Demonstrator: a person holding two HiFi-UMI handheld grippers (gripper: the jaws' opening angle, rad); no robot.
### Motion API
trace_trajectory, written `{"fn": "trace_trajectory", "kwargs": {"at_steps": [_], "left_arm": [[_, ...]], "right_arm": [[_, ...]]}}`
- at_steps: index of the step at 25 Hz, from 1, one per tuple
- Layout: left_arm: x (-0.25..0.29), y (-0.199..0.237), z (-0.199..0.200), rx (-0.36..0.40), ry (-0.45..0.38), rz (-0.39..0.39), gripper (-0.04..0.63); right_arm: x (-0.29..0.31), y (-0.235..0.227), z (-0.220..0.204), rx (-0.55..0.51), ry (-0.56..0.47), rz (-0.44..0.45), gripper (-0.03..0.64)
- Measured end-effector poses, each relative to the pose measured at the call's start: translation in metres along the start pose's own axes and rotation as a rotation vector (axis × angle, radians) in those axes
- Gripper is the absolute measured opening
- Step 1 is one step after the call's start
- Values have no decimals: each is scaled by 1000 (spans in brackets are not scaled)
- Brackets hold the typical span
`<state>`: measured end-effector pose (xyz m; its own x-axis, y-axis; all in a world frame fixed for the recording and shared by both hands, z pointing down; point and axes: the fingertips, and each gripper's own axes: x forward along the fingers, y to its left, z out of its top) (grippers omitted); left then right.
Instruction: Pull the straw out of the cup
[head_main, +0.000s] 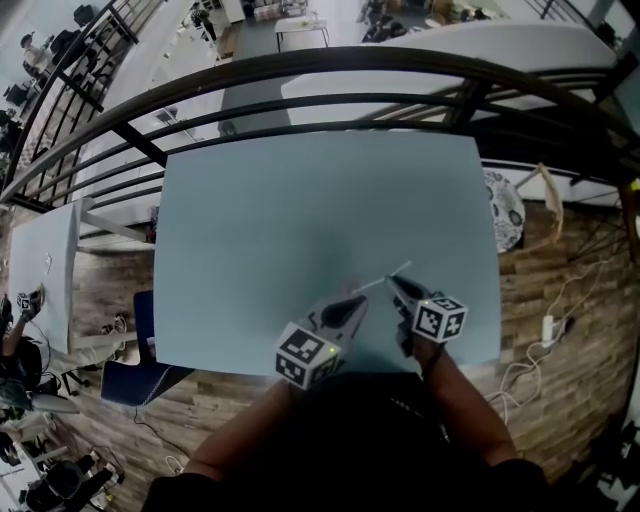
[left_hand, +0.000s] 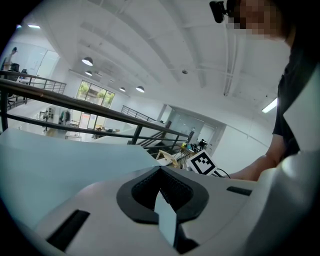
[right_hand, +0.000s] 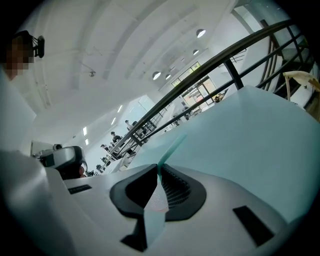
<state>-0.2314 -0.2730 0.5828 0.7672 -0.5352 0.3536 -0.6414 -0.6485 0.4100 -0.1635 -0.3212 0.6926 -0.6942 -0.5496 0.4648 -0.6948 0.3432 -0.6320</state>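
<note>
A thin pale straw (head_main: 398, 271) hangs just above the light blue table (head_main: 300, 190), near its front edge. No cup shows in any view. My left gripper (head_main: 356, 297) is shut on the straw's near end; in the left gripper view the straw (left_hand: 166, 220) lies as a pale strip between the closed jaws of that gripper (left_hand: 160, 170). My right gripper (head_main: 392, 281) is shut on the straw further along. In the right gripper view the straw (right_hand: 173, 145) sticks out past the tips of that gripper (right_hand: 159, 167) over the table (right_hand: 250, 135).
A dark metal railing (head_main: 300, 75) runs behind the table's far edge. To the right stand a round patterned object (head_main: 505, 210) and a wooden frame (head_main: 548, 205), with a power strip (head_main: 548, 328) and cables on the wooden floor. A blue seat (head_main: 140, 375) is at the left.
</note>
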Motion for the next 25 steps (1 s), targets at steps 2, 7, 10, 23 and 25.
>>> {"fn": "trace_trajectory", "kwargs": {"at_steps": [2, 7, 10, 23, 25], "left_arm": [[-2, -3, 1, 4, -4, -3, 11], [-11, -13, 1, 14, -14, -5, 11], [-19, -15, 0, 9, -25, -7, 11], [-49, -32, 4, 33, -76, -8, 11], [-50, -34, 5, 30, -85, -8, 11]], "right_arm": [[-6, 8, 6, -26, -10, 8, 40], [-27, 25, 17, -87, -36, 11, 40], [-33, 35, 19, -106, -50, 17, 40], [-67, 79, 25, -160, -131, 41, 40], [-71, 86, 26, -167, -137, 48, 40]]}}
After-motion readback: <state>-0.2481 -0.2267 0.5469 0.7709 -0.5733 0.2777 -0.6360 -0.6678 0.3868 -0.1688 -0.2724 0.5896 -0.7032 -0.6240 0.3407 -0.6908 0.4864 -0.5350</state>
